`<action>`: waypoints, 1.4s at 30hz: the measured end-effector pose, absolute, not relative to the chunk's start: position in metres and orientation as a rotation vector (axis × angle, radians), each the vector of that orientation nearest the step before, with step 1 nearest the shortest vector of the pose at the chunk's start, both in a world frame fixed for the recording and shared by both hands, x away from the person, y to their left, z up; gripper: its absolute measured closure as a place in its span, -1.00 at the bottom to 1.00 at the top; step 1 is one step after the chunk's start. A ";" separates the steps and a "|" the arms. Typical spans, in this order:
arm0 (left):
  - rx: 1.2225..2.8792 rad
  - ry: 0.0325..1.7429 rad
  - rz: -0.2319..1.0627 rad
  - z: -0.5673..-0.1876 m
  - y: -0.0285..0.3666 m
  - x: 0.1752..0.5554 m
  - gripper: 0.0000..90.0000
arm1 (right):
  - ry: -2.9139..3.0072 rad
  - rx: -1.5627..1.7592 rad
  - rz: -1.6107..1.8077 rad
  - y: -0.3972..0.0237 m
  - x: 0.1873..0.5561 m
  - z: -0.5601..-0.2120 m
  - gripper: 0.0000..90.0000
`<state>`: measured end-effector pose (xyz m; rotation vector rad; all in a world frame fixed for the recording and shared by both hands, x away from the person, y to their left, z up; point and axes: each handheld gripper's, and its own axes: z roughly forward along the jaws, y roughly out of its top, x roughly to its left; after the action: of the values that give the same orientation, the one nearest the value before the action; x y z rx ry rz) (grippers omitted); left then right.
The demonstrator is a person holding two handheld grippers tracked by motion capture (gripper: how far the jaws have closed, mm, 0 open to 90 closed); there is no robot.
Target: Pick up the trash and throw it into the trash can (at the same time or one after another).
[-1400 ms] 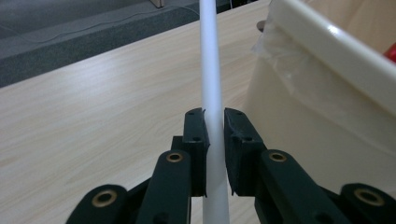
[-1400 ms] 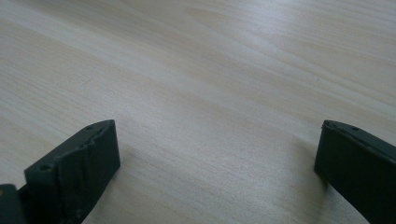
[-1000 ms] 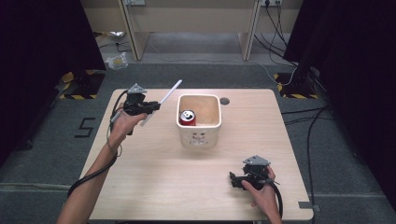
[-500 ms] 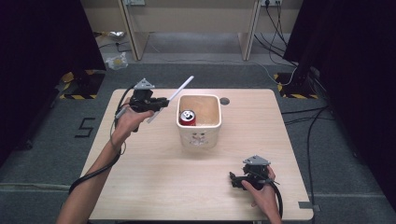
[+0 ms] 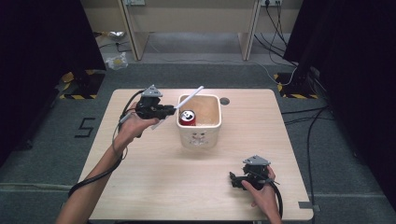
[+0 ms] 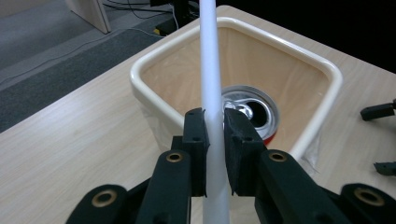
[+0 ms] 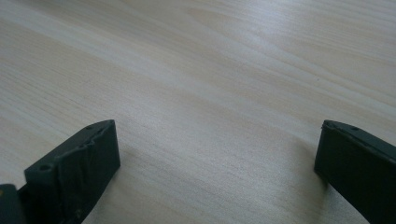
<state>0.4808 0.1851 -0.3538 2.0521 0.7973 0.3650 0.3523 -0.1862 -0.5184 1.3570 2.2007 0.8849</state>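
A cream square bin (image 5: pixel 200 135) stands mid-table with a red drink can (image 5: pixel 187 117) upright inside it; the can's silver opened top (image 6: pixel 250 111) faces up. My left gripper (image 5: pixel 172 110) is at the bin's left rim, shut on a long white straw (image 5: pixel 191 96) that slants up over the bin. In the left gripper view the straw (image 6: pixel 211 93) runs straight up between the pads (image 6: pixel 195 140), above the can. Low over the bare wood at the table's front right, my right gripper (image 5: pixel 232 178) (image 7: pixel 217 154) is open with nothing between its jaws.
A round cable hole (image 5: pixel 225 100) is in the table behind the bin. The wooden table (image 5: pixel 154 182) has bare room in front of the bin. Cables and hazard-striped feet lie on the grey floor around the table.
My left gripper has carried the straw to the right, from left of the bin up to its rim, so the straw now reaches over the bin. The right gripper has stayed put.
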 end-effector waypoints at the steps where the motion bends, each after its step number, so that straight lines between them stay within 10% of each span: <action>1: 2.057 0.793 0.362 -0.354 0.184 0.480 0.76 | 2.201 1.357 0.885 -0.186 0.352 -0.518 -0.99; 42: 2.174 0.749 0.305 -0.353 0.141 0.464 0.74 | 2.200 1.360 0.886 -0.186 0.352 -0.518 -0.99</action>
<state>0.4636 0.1406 -0.3529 2.1743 0.7495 0.3048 0.3521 -0.1859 -0.5184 1.3595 2.2004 0.8863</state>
